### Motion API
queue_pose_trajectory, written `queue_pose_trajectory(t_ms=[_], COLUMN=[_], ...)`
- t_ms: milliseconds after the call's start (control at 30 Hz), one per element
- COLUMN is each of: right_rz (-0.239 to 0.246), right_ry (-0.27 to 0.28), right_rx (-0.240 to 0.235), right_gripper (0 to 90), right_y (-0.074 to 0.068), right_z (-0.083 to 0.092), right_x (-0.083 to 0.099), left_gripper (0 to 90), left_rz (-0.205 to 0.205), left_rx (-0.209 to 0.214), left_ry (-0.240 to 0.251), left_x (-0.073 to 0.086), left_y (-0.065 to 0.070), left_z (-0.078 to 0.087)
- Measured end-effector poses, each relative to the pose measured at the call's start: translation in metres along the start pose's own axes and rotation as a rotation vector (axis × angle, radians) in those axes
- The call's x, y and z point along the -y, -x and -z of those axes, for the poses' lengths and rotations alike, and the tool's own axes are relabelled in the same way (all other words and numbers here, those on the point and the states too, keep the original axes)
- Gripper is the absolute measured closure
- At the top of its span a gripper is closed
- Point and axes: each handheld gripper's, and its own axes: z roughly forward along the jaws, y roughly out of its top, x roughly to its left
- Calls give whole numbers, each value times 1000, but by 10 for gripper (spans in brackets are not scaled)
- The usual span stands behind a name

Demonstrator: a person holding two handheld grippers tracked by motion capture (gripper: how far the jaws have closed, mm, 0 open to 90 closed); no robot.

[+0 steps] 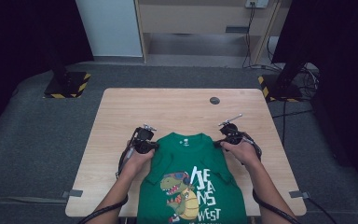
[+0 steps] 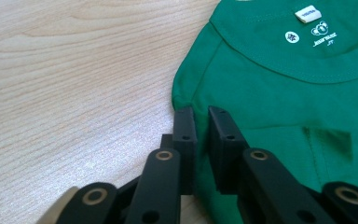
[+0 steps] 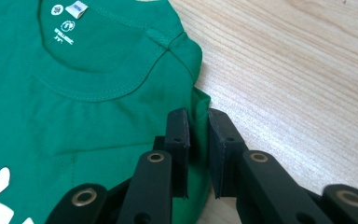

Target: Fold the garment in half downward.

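The green shirt [image 1: 191,179] lies face up on the bench [image 1: 121,116], its long axis running from the collar at the far end back toward the person, and each shoulder sits right under one tool. The left tool [image 1: 154,145] is clamped on the left shoulder edge [image 2: 186,100], the right tool [image 1: 218,144] on the right shoulder edge [image 3: 198,100]. Both hands [image 1: 137,161] rest low at the shirt's two sides, equally near, so I judge a lift or pull would move both shoulders together.

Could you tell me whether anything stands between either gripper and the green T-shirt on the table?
Nothing visible does. The left gripper is shut on the shoulder edge of the green T-shirt, and the right gripper is shut on the opposite shoulder edge. The wooden table beyond the collar carries only a small dark round mark.
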Motion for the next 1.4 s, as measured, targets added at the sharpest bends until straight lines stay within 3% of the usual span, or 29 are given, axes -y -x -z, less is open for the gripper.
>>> queue_pose_trajectory(t_ms=[100, 300, 567, 1000, 1267, 1400], right_rz=[-11, -38, -79, -79, -97, -96], right_ry=[9, 44, 88, 100, 159, 161], right_rx=[-20, -53, -76, -68, -51, -48], right_gripper=[824, 850, 846, 884, 884, 884], right_y=[2, 5, 10, 11, 14, 15], right_z=[2, 9, 18, 23, 32, 33], right_x=[2, 5, 7, 10, 5, 3], left_gripper=[840, 862, 865, 869, 879, 879], left_rz=[16, -8, -8, 3, 9, 10], left_rx=[-3, -22, -28, -30, -58, -64], left_ry=[19, 10, 11, 20, 40, 42], left_x=[2, 1, 1, 2, -3, -6], left_y=[0, 3, 4, 3, -2, -2], left_z=[0, 0, 0, -1, 0, 0])
